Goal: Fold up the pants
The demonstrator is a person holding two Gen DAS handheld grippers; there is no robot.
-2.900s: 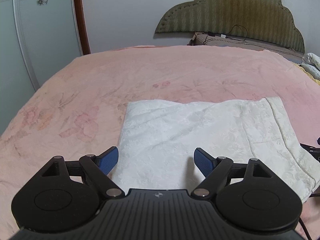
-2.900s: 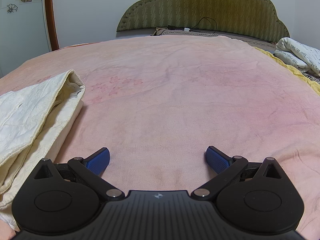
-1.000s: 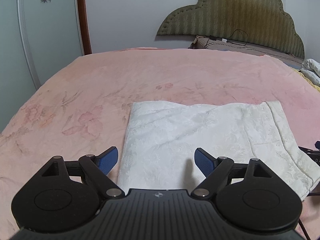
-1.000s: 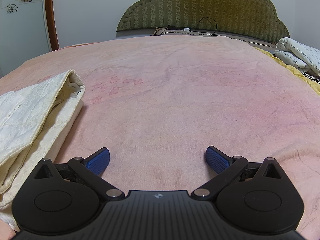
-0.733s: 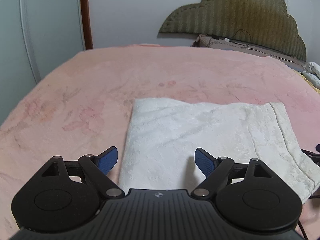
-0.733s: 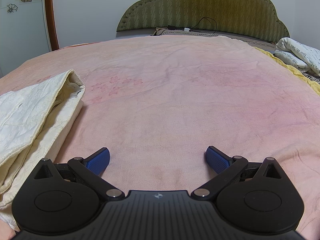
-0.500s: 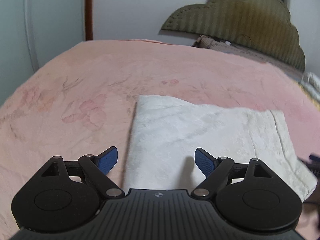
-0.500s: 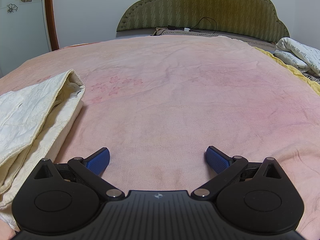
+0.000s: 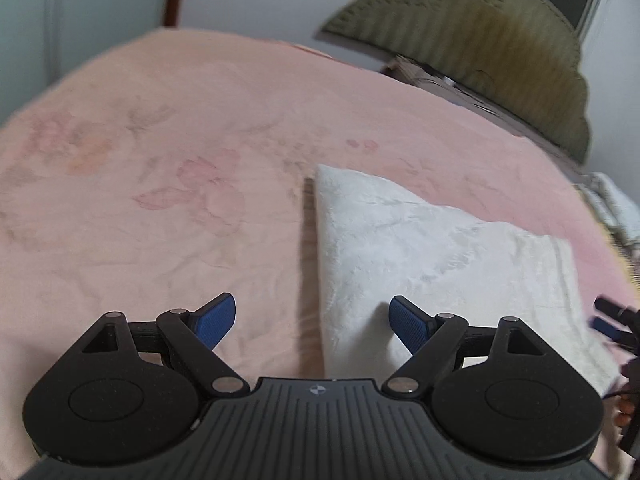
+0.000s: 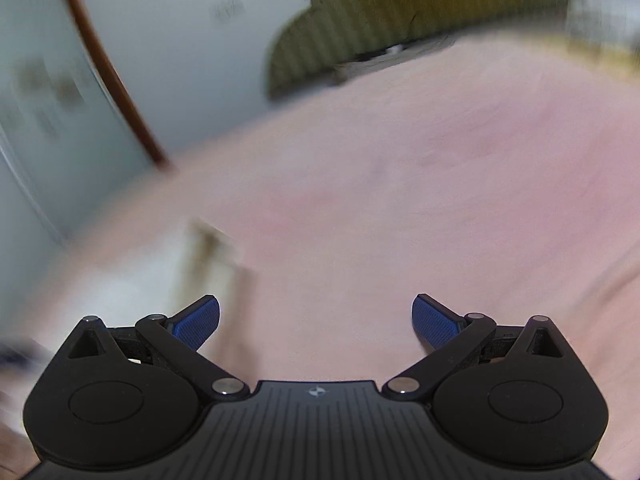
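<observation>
- Both wrist views have swung since the earlier frames: the left one has tilted and slid sideways along the bed, and the right one has rolled hard enough to blur.
- Nearest, the left gripper (image 9: 311,319) has its blue pads spread wide with nothing pinched; the left edge of the folded white pants (image 9: 424,256) runs between them.
- Those pants lie flat on the pink bedspread (image 9: 168,184), their far corner pointing up the bed.
- At the left view's right edge the right gripper (image 9: 612,320) peeks in beside the pants; its own view shows it spread wide and empty above bare bedspread.
- Farthest stands the olive headboard (image 9: 480,44) against the wall.
</observation>
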